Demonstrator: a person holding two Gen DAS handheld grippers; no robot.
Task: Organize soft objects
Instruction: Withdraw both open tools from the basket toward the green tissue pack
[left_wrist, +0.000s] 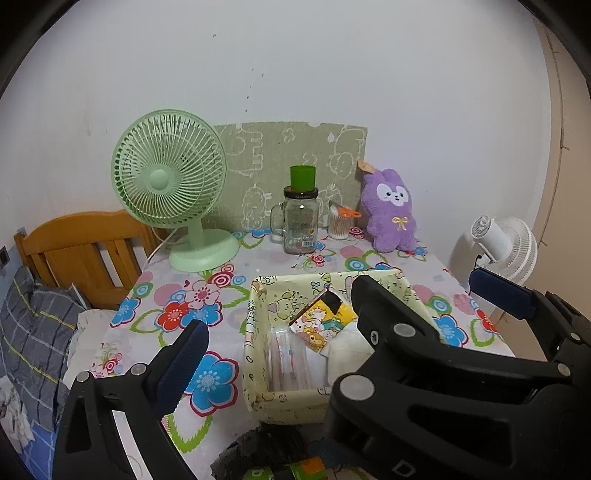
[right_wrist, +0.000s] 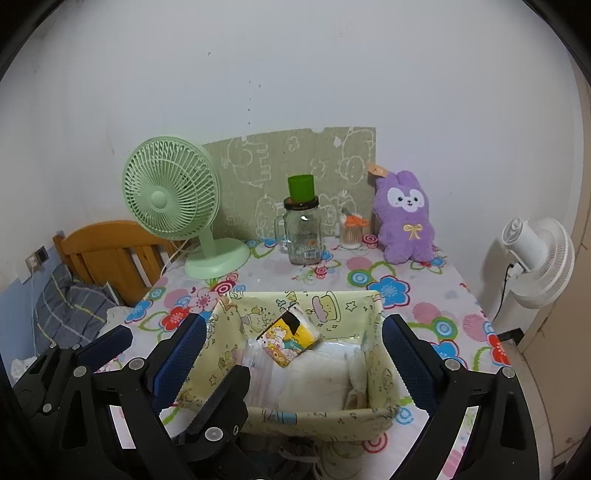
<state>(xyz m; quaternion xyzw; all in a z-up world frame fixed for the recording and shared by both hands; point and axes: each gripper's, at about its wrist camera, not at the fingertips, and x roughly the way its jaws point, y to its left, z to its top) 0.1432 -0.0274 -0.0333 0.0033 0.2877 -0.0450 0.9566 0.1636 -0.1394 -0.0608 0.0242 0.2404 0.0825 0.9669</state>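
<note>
A pale yellow fabric basket (left_wrist: 258, 314) (right_wrist: 373, 354) sits on the flowered table. In it lie a yellow cartoon tissue pack (left_wrist: 325, 321) (right_wrist: 288, 339), a clear packet (left_wrist: 288, 362) (right_wrist: 258, 365) and white soft cloth (right_wrist: 321, 380). A purple plush rabbit (left_wrist: 389, 210) (right_wrist: 404, 218) stands at the back right. My left gripper (left_wrist: 277, 354) is open and empty over the basket's near side. My right gripper (right_wrist: 295, 358) is open and empty, its fingers either side of the basket. The right gripper also shows in the left wrist view (left_wrist: 424, 295), where it hides the basket's right part.
A green desk fan (left_wrist: 173, 192) (right_wrist: 177, 203) stands back left. A glass jar with a green cup on top (left_wrist: 300, 218) (right_wrist: 302, 221), a swab holder (left_wrist: 340, 221) (right_wrist: 351, 232), and a patterned board (left_wrist: 288, 147) stand at the back. A white fan (left_wrist: 506, 247) (right_wrist: 535, 258) is right, a bed (left_wrist: 37, 325) left.
</note>
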